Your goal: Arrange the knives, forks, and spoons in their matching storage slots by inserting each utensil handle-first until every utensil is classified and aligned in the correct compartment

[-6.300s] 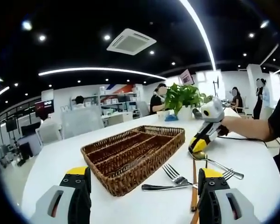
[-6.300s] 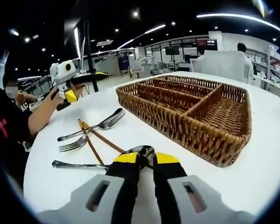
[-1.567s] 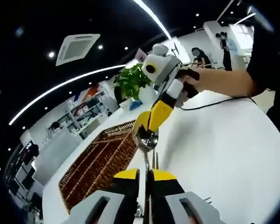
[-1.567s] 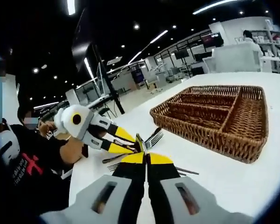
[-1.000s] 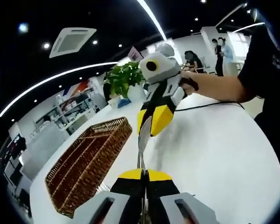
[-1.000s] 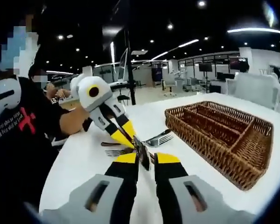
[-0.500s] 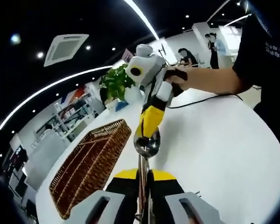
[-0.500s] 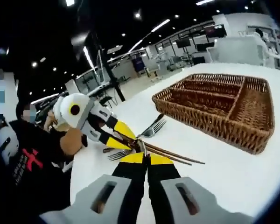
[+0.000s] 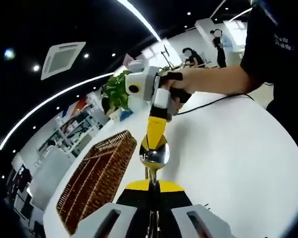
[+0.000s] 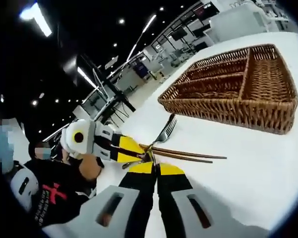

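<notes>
Left gripper view: spoon (image 9: 154, 156) beyond basket (image 9: 100, 179) rim.

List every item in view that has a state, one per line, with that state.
spoon: off the table, held at both ends, bowl by the right gripper, handle by the left gripper
left gripper: shut on the spoon handle
right gripper: shut on the spoon bowl
wicker tray: on the table, visible compartments empty
fork: lying flat on the table, outside the tray
chopsticks: lying on the table, outside the tray
</notes>
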`<action>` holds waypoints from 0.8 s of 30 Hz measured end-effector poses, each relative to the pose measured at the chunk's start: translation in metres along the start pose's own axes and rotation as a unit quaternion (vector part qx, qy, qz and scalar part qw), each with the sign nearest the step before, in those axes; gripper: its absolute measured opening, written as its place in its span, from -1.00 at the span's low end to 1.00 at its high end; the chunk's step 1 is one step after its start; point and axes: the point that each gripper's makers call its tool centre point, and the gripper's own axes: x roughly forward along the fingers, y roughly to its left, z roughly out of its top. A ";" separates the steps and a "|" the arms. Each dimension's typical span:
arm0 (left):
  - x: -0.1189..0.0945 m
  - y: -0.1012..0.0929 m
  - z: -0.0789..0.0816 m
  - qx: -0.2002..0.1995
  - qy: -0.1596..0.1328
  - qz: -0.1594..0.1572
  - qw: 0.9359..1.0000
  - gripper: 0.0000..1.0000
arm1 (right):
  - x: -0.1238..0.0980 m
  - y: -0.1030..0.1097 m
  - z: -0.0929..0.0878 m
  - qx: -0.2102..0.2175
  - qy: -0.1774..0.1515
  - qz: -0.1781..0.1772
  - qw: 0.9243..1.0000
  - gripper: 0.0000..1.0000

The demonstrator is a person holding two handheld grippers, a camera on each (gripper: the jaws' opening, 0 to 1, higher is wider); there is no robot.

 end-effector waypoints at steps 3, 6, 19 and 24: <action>-0.003 -0.001 0.001 -0.005 -0.004 -0.006 1.000 -0.98 | 0.001 0.005 -0.003 -0.045 -0.001 0.008 0.999 -0.99; -0.003 -0.003 0.001 0.004 -0.006 -0.008 1.000 -0.97 | 0.000 0.005 -0.004 -0.009 0.011 0.008 1.000 -1.00; 0.004 0.001 -0.005 0.042 0.008 0.005 0.999 -0.95 | 0.002 -0.004 -0.002 0.038 0.009 -0.007 0.999 -1.00; 0.007 -0.001 -0.009 0.061 0.022 0.008 0.998 -0.94 | 0.004 -0.007 -0.004 0.039 0.012 -0.014 0.999 -1.00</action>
